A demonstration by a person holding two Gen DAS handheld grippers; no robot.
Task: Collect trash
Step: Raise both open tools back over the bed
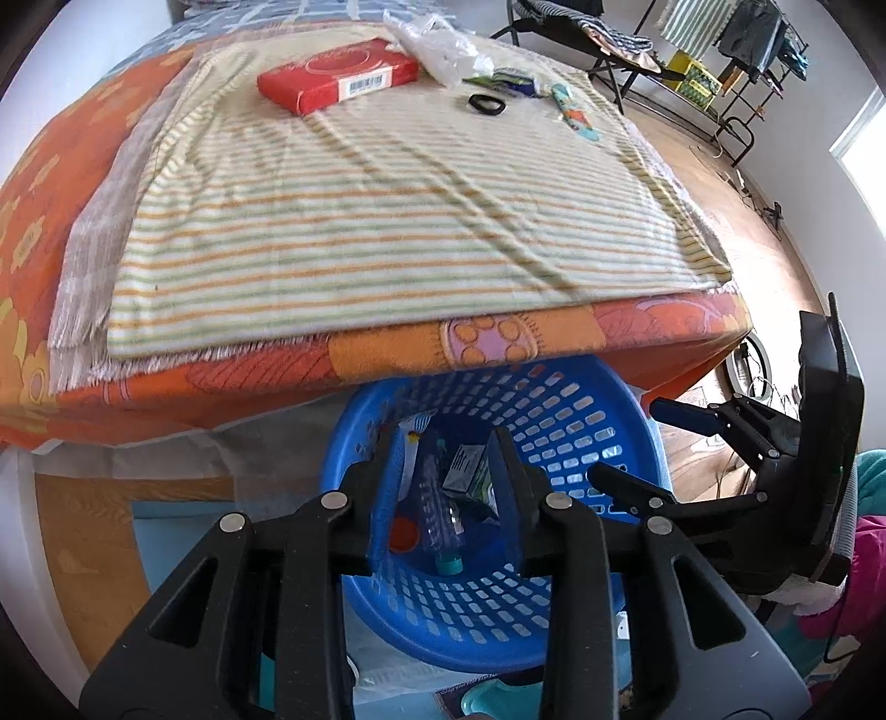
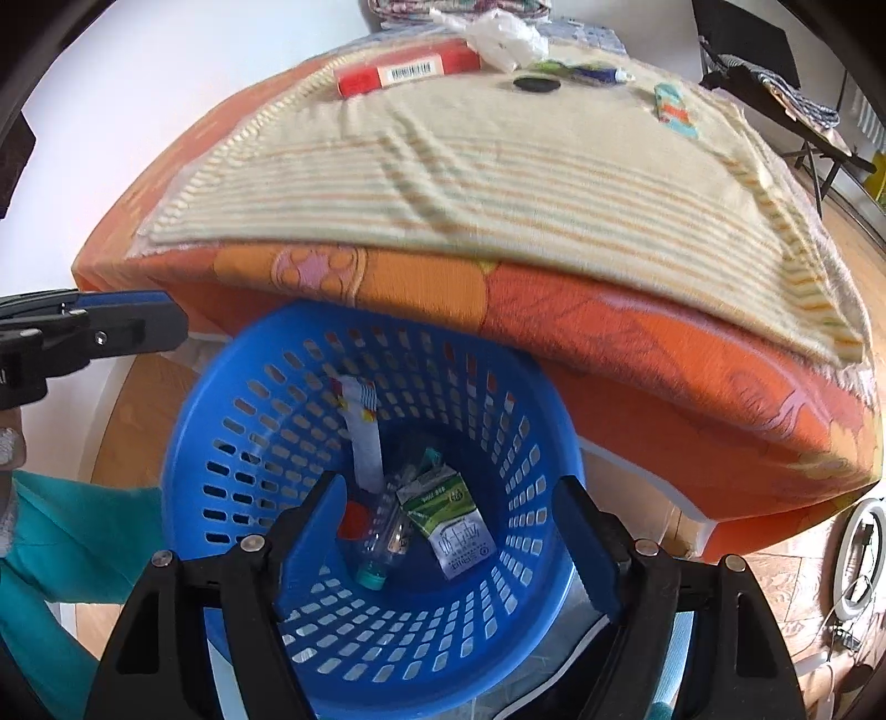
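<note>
I hold my left hand-held gripper (image 1: 443, 487) over the blue basket (image 1: 581, 421), its jaws parted and empty. My right hand-held gripper (image 2: 448, 531) hangs wide open above the same basket (image 2: 266, 421), gripping nothing. Its view shows the contents plainly: a green milk carton (image 2: 451, 520), a clear plastic bottle (image 2: 382, 540) with a teal cap, a white wrapper (image 2: 365, 437). On the bed's striped towel (image 1: 387, 221), trash remains at the far end: a red box (image 1: 338, 75), a crumpled plastic bag (image 1: 437, 47), a black ring (image 1: 486, 104), a colourful wrapper (image 1: 576, 113). Only the left view shows the clothes rack (image 1: 742, 33).
</note>
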